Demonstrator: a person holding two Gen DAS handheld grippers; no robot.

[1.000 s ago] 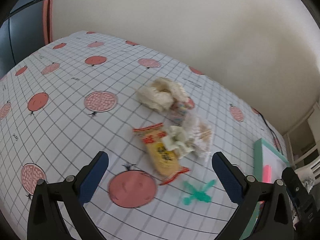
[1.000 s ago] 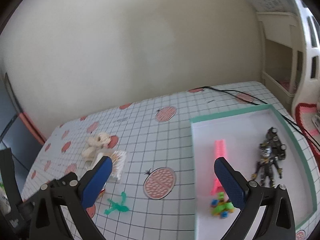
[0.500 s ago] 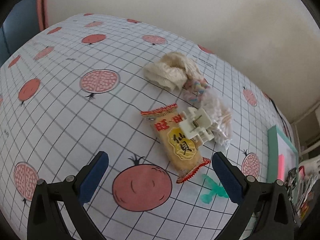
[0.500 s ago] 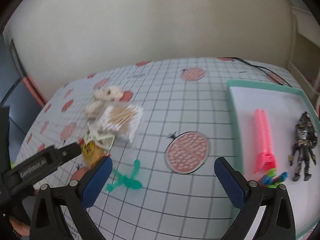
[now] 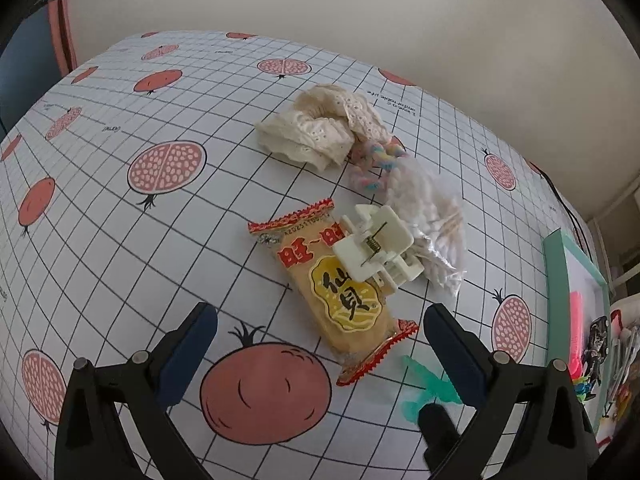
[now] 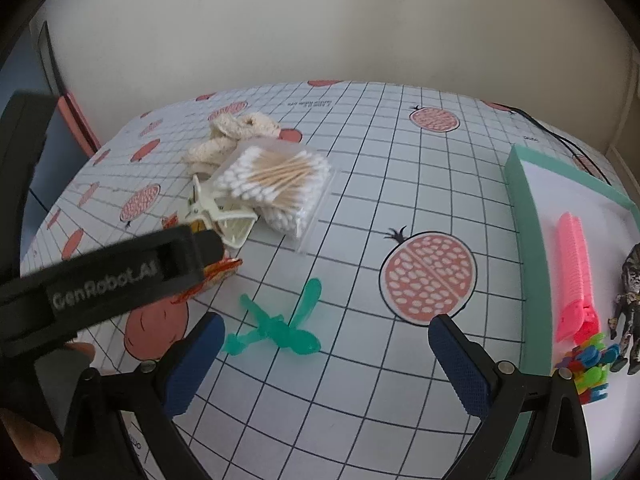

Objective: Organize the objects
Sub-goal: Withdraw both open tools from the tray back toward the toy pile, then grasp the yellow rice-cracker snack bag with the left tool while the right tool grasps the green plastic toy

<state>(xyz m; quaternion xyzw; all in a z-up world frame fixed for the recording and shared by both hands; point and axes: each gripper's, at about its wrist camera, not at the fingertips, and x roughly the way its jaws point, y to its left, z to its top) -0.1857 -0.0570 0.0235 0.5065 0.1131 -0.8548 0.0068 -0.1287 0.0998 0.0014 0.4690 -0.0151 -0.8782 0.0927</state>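
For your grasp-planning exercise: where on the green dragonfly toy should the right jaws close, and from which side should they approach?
Grip the green dragonfly toy at its narrow central body, where the wings cross, coming from above. It lies flat on the tablecloth, apart from the snack packet, so probably only its thin middle fits between the open right gripper jaws; the splayed wings are too wide and shallow.

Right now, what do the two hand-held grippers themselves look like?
Both look alike: the left hand-held gripper and right hand-held gripper have black angular arms with silver pivot screws and dark blue textured pads. White GenRobot.AI lettering marks the left one's side.
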